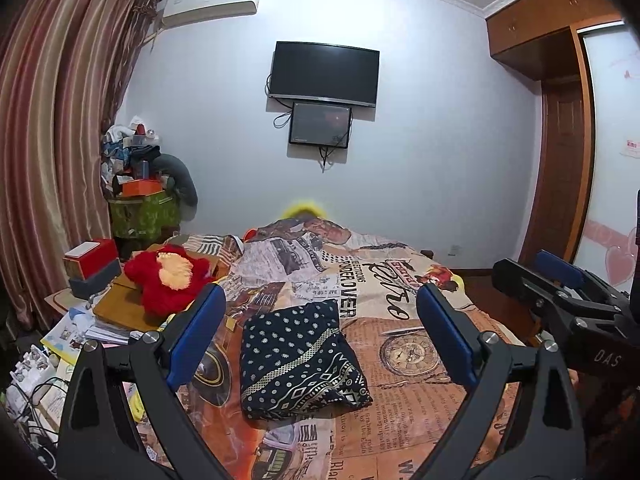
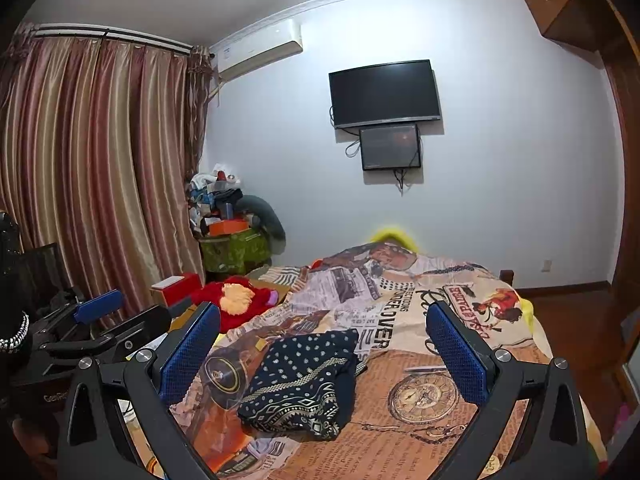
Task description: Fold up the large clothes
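1. Dark patterned garment (image 1: 298, 360) lying folded into a compact rectangle on the printed bedspread (image 1: 420, 412), near the front middle of the bed, dotted panel toward 12 o'clock, geometric border toward 6 o'clock.
2. Left gripper (image 1: 320, 336) hovering above the bed, blue pads spread wide, nothing between them; garment framed squarely in the gap.
3. Right gripper (image 2: 324, 356) likewise held wide apart and empty, garment sitting at about 7 o'clock of its centre; same gripper visible at 3 o'clock in the left wrist view.
4. Fold probably complete or one tidy-up away: edges roughly aligned, though the 4 o'clock corner in the right wrist view looks slightly ragged, with an under-layer peeking out.
5. For a clean finish: lower both sets of pads onto opposite short edges, pinch all layers together rather than the top one only, keep both sides level.
6. Pull taut gently before any further fold, since thin fabric likely slides over the slick-looking bedspread.
7. Stay clear of the red plush toy (image 1: 168, 280) and stacked boxes (image 1: 92, 268) at 10 o'clock.
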### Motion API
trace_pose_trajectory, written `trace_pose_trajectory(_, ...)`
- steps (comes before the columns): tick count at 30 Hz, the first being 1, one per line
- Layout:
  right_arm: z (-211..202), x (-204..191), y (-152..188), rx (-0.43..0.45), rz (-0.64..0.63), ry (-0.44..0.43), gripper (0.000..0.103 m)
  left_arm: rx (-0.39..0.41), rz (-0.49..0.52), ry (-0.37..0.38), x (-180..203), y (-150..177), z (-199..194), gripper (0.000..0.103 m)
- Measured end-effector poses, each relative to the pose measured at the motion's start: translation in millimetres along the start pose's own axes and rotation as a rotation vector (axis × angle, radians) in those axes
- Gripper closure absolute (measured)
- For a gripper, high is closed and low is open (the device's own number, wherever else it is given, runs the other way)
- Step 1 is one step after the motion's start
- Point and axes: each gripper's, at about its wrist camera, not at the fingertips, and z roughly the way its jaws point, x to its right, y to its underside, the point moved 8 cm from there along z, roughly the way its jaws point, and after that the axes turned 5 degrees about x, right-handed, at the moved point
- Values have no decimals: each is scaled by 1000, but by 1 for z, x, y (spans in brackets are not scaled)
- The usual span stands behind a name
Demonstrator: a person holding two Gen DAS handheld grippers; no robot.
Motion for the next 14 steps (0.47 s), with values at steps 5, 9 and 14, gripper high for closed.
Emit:
trace_pose_trajectory(5, 0, 0, 0, -1, 1, 0, 0, 1, 9, 4, 3, -1, -2, 6)
trace_pose_trajectory(9, 0, 0, 0, 1, 3, 0, 0, -2, 5, 10, 4, -1, -2, 6)
trace_pose_trajectory(14, 0, 1, 0, 2, 4, 0, 0, -7, 3, 6, 5, -1, -1, 6)
